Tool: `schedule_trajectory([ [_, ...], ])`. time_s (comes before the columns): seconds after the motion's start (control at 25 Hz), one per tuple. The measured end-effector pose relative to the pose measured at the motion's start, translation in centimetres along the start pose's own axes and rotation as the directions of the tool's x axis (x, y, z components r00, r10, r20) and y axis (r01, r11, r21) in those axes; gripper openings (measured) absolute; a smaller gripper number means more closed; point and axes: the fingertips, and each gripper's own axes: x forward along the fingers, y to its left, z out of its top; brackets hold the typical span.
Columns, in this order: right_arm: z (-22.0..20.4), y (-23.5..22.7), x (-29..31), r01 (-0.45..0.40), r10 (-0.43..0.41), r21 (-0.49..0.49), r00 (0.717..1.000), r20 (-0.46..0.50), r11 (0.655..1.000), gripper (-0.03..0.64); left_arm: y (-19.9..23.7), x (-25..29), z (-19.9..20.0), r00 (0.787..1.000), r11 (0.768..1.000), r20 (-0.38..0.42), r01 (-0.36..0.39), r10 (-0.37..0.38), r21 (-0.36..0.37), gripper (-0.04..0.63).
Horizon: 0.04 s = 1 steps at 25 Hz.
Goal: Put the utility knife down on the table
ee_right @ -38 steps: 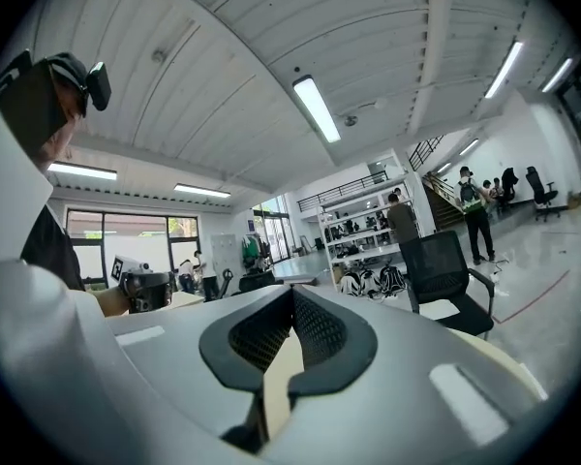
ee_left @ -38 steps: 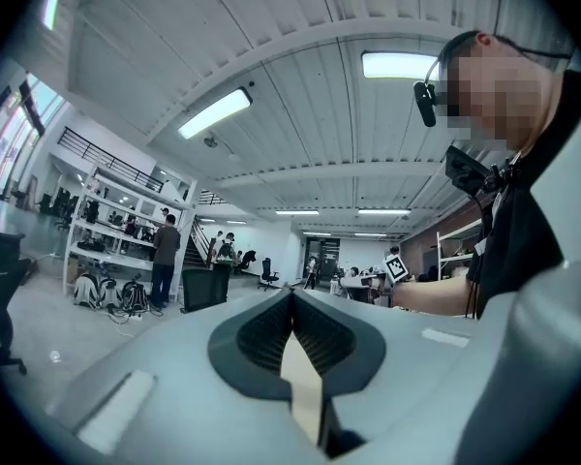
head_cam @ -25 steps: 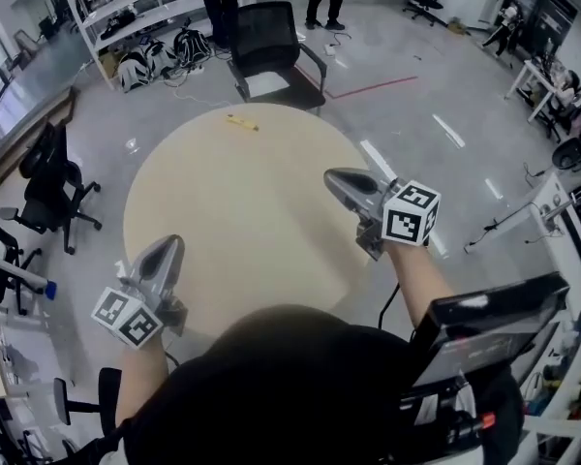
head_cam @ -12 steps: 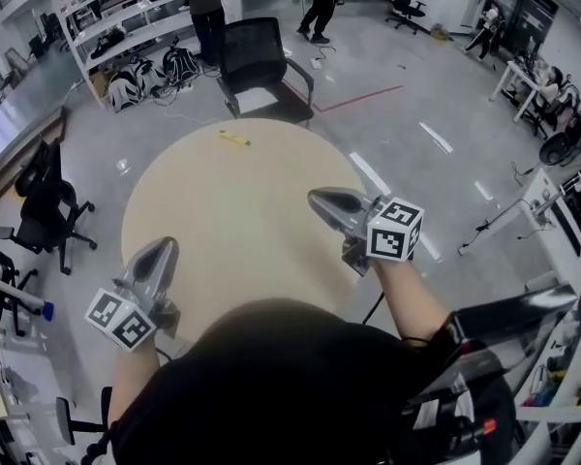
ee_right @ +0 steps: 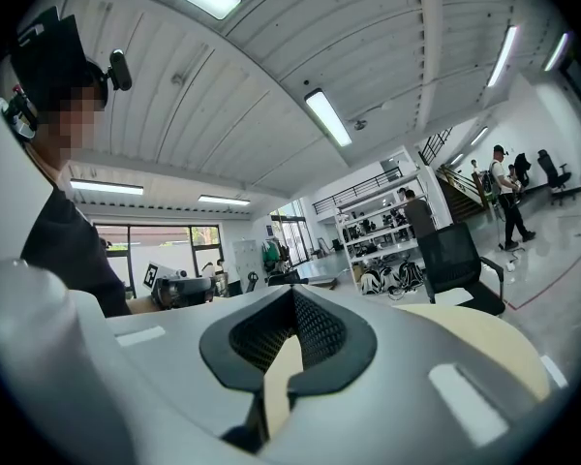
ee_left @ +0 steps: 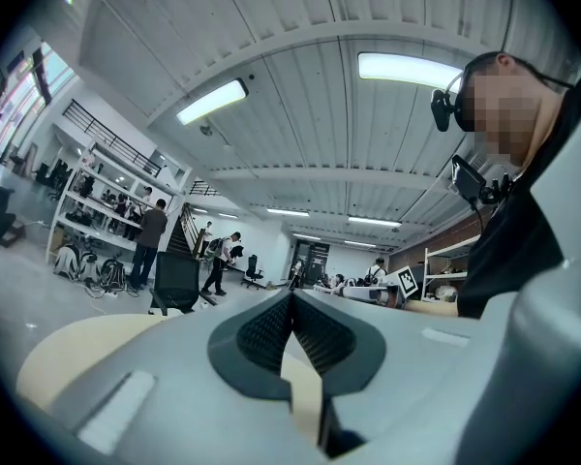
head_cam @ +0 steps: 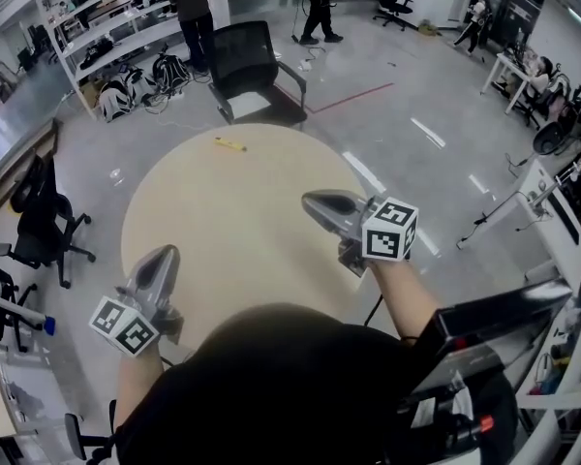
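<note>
**A:** Where is the utility knife (head_cam: 229, 144)?
**B:** We see it lying at the far edge of the round table (head_cam: 234, 240), well apart from both tongs.
**A:** And the tongs?
**B:** Our left gripper (head_cam: 165, 254) and right gripper (head_cam: 310, 201) are both closed and empty. We judge the placing done, so the next move needs only a retreat.

**Utility knife (head_cam: 229, 144) laid flat on the round table (head_cam: 223, 231)**

The utility knife is seen as a small, slim yellow thing. It is laid flat on the pale tabletop, close to the far rim, angled slightly across it. Finer detail cannot be made out.
</note>
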Motion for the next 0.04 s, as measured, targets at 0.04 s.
schedule_trajectory([
  [0.04,0.02,-0.08,0.03,0.001,-0.001,-0.001,1.0,-0.002,1.0,0.012,0.05,0.16,-0.01,1.0,1.0,0.0,0.003,-0.003,-0.002,0.0],
])
